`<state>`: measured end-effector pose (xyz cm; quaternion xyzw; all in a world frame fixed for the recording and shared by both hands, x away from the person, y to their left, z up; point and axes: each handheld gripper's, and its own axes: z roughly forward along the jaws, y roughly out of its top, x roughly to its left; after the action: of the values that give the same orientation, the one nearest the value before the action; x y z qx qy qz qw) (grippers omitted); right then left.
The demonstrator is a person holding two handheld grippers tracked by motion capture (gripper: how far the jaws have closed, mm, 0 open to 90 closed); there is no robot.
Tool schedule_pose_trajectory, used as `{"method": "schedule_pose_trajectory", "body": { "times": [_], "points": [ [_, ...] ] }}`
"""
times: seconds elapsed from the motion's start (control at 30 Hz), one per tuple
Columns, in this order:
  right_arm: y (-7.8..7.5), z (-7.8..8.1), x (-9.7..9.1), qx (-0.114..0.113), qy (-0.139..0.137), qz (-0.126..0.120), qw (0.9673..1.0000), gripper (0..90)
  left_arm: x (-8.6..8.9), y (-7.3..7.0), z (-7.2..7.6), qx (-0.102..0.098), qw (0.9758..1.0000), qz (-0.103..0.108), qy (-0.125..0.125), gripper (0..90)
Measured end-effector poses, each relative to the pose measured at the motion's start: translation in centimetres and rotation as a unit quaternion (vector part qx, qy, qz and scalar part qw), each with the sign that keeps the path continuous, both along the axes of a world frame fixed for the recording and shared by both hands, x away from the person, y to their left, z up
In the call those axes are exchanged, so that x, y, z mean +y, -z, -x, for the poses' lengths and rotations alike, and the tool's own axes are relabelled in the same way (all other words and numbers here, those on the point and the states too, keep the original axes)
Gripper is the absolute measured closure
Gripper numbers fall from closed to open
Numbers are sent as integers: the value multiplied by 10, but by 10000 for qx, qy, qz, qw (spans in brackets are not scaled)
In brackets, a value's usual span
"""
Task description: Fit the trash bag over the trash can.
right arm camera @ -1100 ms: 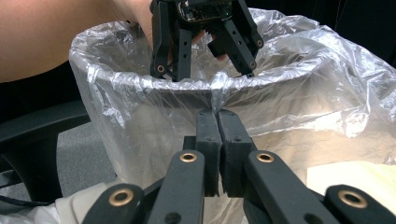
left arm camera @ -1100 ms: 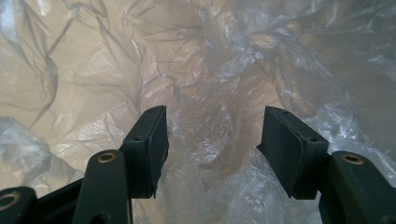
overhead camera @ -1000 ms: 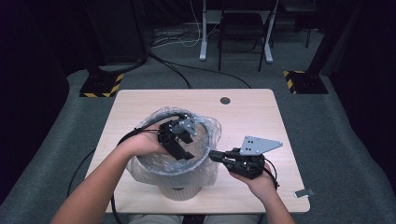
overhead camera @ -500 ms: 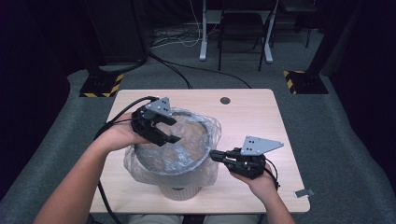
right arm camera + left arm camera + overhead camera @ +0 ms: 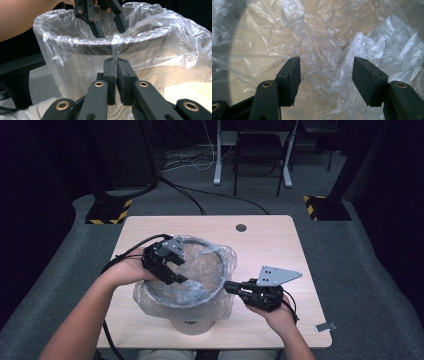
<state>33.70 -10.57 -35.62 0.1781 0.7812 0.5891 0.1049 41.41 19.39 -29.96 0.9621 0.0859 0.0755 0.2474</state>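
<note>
High view: left tongs [image 5: 176, 272] gape over the bin [image 5: 192, 320]; right tongs [image 5: 229, 286] pinch its plastic liner [image 5: 220, 265].

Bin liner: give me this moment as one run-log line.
left gripper: open, inside bin liner | right gripper: shut on bin liner | bin: upright on table

The left hand-held gripper [image 5: 172, 270] has moved from inside the bin's plastic liner [image 5: 210, 265] to its left rim.

Black two-jaw left gripper [image 5: 172, 270] and right gripper [image 5: 231, 286]: flat rectangular pads, brass-coloured pivot screws, grey three-cornered top plates, black cables trailing toward 6 o'clock. Forearms bare.
</note>
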Motion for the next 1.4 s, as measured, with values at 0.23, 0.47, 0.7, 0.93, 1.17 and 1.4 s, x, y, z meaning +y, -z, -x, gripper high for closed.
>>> {"method": "schedule_pose_trajectory", "body": {
  "times": [0.23, 0.47, 0.7, 0.93, 1.17, 1.4],
  "points": [
    [2, 0, 0, -2, 16, 1, 10000, 857, -3, 8, 2, 160, 9992, -257, 271, 425],
    [2, 1, 0, -28, 29, 34, 10000, 857, 0, 5, 4, 63, 9997, 31, 240, 405],
    [-1, 3, -4, -47, 40, 6, 10000, 855, 25, -16, 9, -258, 9952, 945, 60, 371],
    [0, 4, -6, -34, 73, 19, 10000, 850, 58, -34, 10, -611, 9858, 1490, -468, 366],
    [-1, 7, -12, -36, 87, 12, 10000, 788, 87, -31, 9, -773, 9746, 1901, -900, 362],
    [-4, 8, -22, 34, 216, -87, 9997, 663, 110, -23, 11, -846, 9628, 2256, -1226, 344]
  ]
}}
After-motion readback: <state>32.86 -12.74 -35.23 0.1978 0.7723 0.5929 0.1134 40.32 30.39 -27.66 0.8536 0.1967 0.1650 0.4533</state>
